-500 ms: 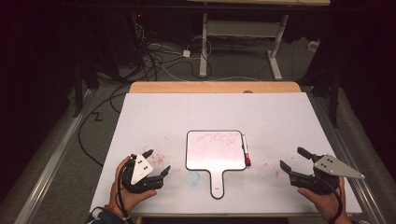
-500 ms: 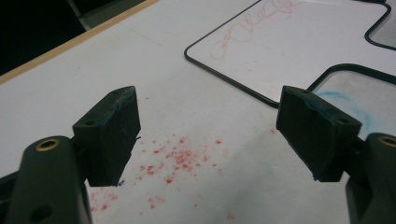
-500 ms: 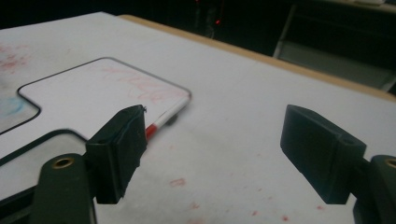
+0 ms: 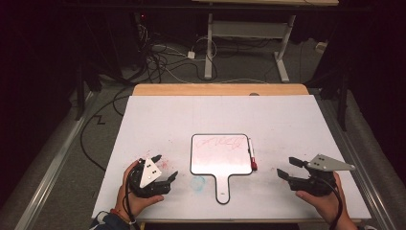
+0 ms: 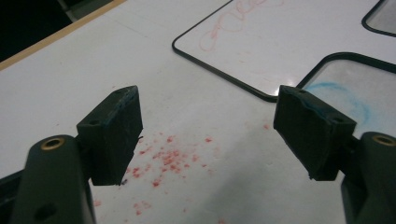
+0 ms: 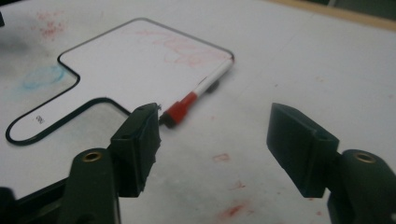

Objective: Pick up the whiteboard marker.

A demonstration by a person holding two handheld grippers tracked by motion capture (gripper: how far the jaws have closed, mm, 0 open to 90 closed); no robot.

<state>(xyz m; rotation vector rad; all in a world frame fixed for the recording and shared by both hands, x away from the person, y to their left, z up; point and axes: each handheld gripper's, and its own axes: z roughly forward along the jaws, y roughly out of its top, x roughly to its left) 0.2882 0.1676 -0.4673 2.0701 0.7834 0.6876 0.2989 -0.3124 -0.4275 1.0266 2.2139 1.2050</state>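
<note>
A paddle-shaped whiteboard (image 4: 220, 155) with faint red scribbles lies flat at the table's middle, handle toward me. A white marker with a red cap (image 4: 251, 154) lies along its right edge. My left gripper (image 4: 166, 166) rests open on the table left of the handle, with nothing between its jaws. My right gripper (image 4: 286, 166) hovers open to the right of the marker, also with nothing in it. In the right gripper view, the gripper (image 6: 215, 121) points at the marker (image 6: 201, 91) beside the whiteboard (image 6: 130, 60). The left gripper (image 5: 208, 107) has red specks on the table between its jaws, with the whiteboard (image 5: 261, 42) beyond.
The white table top (image 4: 287, 120) carries red smears and a blue smudge (image 4: 197, 182) left of the handle. A wooden strip (image 4: 220, 89) borders the far edge. Cables and a desk frame (image 4: 244, 43) lie on the dark floor beyond.
My right gripper has shifted a little to the left, toward the marker. The left gripper has stayed almost where it was.
</note>
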